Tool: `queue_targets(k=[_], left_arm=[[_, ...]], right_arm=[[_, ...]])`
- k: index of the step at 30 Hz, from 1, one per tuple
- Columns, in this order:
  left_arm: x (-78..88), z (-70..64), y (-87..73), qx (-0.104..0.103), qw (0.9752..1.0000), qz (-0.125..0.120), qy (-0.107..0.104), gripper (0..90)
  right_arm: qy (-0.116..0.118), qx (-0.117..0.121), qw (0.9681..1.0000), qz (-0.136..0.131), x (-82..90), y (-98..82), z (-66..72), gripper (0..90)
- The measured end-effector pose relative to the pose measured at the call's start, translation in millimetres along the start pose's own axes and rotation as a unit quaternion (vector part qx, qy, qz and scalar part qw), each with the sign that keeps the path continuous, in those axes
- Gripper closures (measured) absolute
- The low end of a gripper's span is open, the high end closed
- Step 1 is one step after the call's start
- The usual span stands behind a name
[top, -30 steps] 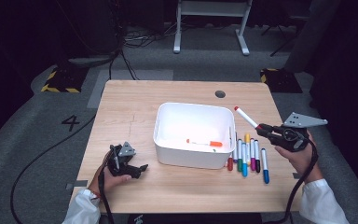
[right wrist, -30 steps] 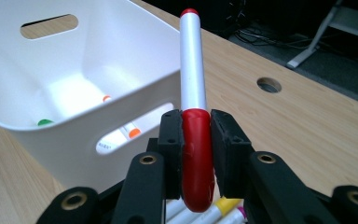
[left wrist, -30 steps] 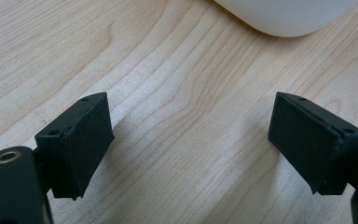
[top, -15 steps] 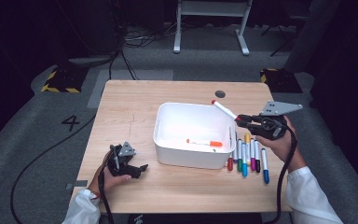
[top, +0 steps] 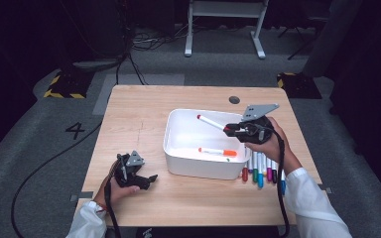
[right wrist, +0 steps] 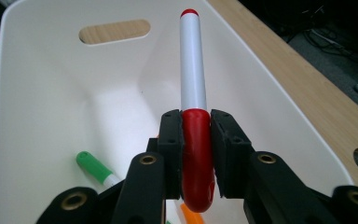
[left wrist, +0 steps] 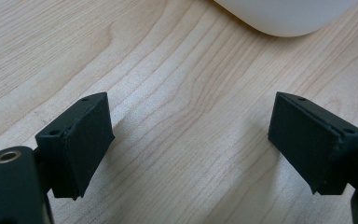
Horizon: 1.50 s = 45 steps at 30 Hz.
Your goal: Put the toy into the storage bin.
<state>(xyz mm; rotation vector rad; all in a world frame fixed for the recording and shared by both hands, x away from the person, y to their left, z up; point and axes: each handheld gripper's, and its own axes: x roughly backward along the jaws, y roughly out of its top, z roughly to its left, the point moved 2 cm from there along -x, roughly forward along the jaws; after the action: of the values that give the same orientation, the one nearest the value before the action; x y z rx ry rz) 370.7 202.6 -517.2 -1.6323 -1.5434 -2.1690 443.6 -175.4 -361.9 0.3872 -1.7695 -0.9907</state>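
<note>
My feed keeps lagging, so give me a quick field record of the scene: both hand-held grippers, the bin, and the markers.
right hand-held gripper: shut on red marker by its cap, over the bin
left hand-held gripper: open, on the table
white bin: holds an orange marker and a green marker
markers on table: row right of the bin
</note>
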Motion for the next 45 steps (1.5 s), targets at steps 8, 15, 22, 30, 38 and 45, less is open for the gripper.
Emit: queue_targets(k=[8, 15, 22, 30, 38, 45], left_arm=[[-0.1, -0.3, -0.3, 0.001, 1.0, 0.0, -0.005, 13.8], [-0.1, -0.2, -0.3, -0.001, 1.0, -0.001, -0.005, 13.8], [-0.1, -0.2, -0.2, -0.001, 1.0, -0.001, -0.005, 13.8], [-0.1, -0.1, -0.2, -0.001, 1.0, -0.001, -0.005, 13.8], [-0.1, -0.2, -0.2, -0.001, 1.0, -0.001, -0.005, 13.8], [-0.1, -0.2, -0.2, -0.001, 1.0, -0.001, -0.005, 13.8]], right_arm=[[0.022, 0.026, 0.9978, 0.056, -29.6, 6.3, 4.5, 75.1], [0.028, 0.042, 0.9935, 0.102, -38.8, 8.3, 7.3, 75.1], [0.052, 0.071, 0.9892, 0.118, -37.2, 4.7, 19.8, 75.1], [0.074, 0.091, 0.9849, 0.127, -32.1, 2.2, 40.2, 75.0], [0.093, 0.089, 0.9829, 0.131, -27.2, 1.9, 48.5, 74.9], [0.107, 0.086, 0.9819, 0.13, -26.5, -1.2, 49.3, 74.0]])
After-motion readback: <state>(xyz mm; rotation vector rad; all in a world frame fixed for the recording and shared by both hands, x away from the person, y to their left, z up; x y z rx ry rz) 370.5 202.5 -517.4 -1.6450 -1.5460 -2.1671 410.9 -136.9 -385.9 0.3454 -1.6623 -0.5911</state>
